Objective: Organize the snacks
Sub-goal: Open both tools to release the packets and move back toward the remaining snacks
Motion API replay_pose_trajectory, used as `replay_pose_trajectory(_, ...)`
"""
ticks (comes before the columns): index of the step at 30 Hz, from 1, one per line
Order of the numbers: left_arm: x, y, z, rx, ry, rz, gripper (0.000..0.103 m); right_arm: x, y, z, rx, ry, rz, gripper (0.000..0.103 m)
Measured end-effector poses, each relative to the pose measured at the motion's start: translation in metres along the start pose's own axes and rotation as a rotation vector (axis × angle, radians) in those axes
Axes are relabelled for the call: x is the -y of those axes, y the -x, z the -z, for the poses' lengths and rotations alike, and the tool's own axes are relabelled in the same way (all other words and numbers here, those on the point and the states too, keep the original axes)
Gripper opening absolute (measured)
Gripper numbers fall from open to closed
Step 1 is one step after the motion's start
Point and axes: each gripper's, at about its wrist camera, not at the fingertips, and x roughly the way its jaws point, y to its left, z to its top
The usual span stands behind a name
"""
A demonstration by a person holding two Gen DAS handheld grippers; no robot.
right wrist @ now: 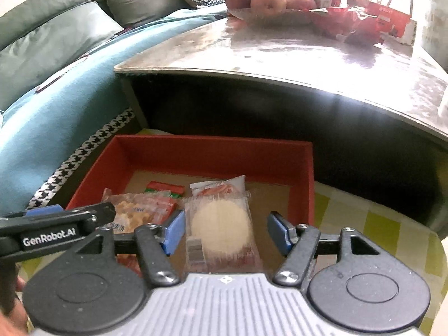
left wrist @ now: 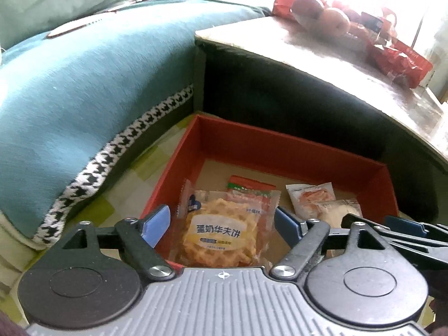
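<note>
Left hand-held gripper (left wrist: 222, 222): blue fingers spread apart, holding nothing, poised over the waffle packet (left wrist: 221, 231). Right hand-held gripper (right wrist: 226, 231): fingers likewise apart, empty, flanking a clear packet with a round pale cake (right wrist: 221, 228) without touching it. The left unit's arm, seen from the right wrist, carries a "GenRobot.AI" label (right wrist: 49, 237).

Sofa (left wrist: 72, 89): teal cover, houndstooth trim, beside a dark-sided table (right wrist: 280, 53) bearing apples (right wrist: 267, 0) and red wrappers (right wrist: 364, 22).

Red box (right wrist: 212, 151): on the floor against the table, containing all the packets. The waffle packet reads "蛋奶华夫饼". A small red-and-green packet (left wrist: 249, 186) and a white packet with orange contents (left wrist: 309, 196) lie behind; their print is illegible.
</note>
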Motion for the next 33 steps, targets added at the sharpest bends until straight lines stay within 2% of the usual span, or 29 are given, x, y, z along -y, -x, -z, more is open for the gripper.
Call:
replay_pose_trajectory(8,-0.017,0.022,0.017,-0.016,0.006,0.004,0.087,-0.006,0.021,0.020,-0.017,0.023,-0.002,0.068)
replay_pose_trajectory(24,-0.031,0.031,0.077,-0.150,0.025,0.025,0.087,-0.012,0.055,0.073,-0.082,0.057,-0.040,0.070)
replay_pose_trajectory(33,-0.041,0.042,0.091,-0.182,0.043,0.043,0.087,-0.025,0.065,0.113,-0.165,0.085,-0.071,0.071)
